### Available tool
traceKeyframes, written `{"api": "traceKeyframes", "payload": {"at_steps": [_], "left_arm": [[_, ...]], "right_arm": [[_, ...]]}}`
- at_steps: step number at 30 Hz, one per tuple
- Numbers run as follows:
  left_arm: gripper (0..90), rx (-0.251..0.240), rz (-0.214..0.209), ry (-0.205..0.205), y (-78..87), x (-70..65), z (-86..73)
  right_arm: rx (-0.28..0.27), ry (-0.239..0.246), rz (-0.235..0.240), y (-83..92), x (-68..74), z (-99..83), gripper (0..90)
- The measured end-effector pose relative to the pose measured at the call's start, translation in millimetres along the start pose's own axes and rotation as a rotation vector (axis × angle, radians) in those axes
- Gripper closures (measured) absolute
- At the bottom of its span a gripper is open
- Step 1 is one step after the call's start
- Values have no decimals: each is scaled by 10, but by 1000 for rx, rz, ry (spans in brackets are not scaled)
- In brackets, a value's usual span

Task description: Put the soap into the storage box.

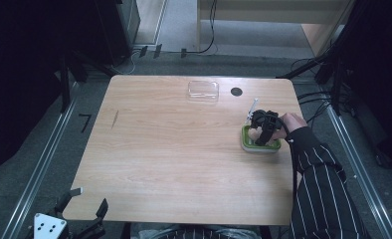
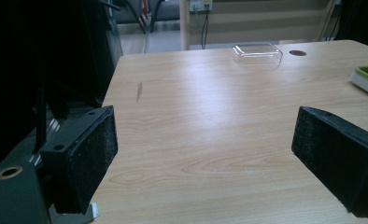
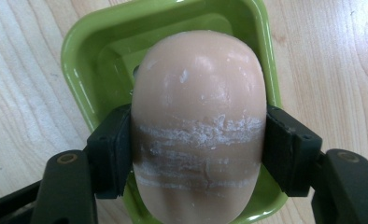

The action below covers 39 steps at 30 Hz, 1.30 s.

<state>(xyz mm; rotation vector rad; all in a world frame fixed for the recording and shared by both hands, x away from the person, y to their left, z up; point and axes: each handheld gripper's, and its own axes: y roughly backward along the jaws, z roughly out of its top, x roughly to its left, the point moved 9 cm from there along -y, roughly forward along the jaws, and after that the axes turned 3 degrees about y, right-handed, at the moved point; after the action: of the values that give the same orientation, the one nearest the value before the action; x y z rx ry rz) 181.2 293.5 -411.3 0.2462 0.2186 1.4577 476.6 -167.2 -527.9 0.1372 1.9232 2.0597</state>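
soap (image 3: 198, 126) sits over green dish (image 3: 86, 60), right gripper (image 3: 198, 154) clenched on its sides, at mid-right of the high view near the table (image 1: 174, 149) edge. left gripper (image 2: 203, 158) released, wide, lower left corner. clear lid (image 1: 203, 90) upper centre, bare wood between.

Light wood table (image 1: 184, 149); grey floor (image 1: 244, 37); dark curtains (image 1: 25, 74); dim light

A pale beige oval soap bar (image 3: 198, 126), streaked with white scuffs, sits over a glossy green rectangular dish (image 3: 86, 56) near the surface's right edge.
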Motion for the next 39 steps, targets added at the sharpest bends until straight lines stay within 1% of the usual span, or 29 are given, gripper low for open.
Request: {"api": "traceKeyframes", "payload": {"at_steps": [8,19,21,23,24,28,30,32,34,36,39], "left_arm": [[72,1,0,-1,-3,2,0],[72,0,-2,0,-5,-2,2],[72,0,-2,-2,-7,-3,3],[72,4,-1,-1,-9,-4,1],[72,2,-2,-2,-11,-7,3],[72,2,-5,-3,-16,-10,5],[72,1,-7,-3,-19,-12,6],[72,0,-7,-3,-22,-13,8],[72,0,-9,-4,-24,-14,9],[72,0,-10,-5,-30,-18,11],[72,2,-13,-6,-36,-22,13]], "right_arm": [[-3,-5,2,-57,-24,-10,337],[-11,-10,4,-64,-41,-20,334],[-11,-23,11,-65,-38,-27,330],[-12,-23,12,-68,-46,-30,329],[-13,-33,14,-68,-42,-31,328],[-14,-48,23,-73,-49,-41,325],[-15,-54,13,-71,-56,-44,319],[-10,-71,13,-71,-56,-52,318],[-14,-69,8,-71,-63,-51,316],[-20,-84,9,-62,-62,-56,304],[-23,-93,5,-42,-69,-65,279]]}}
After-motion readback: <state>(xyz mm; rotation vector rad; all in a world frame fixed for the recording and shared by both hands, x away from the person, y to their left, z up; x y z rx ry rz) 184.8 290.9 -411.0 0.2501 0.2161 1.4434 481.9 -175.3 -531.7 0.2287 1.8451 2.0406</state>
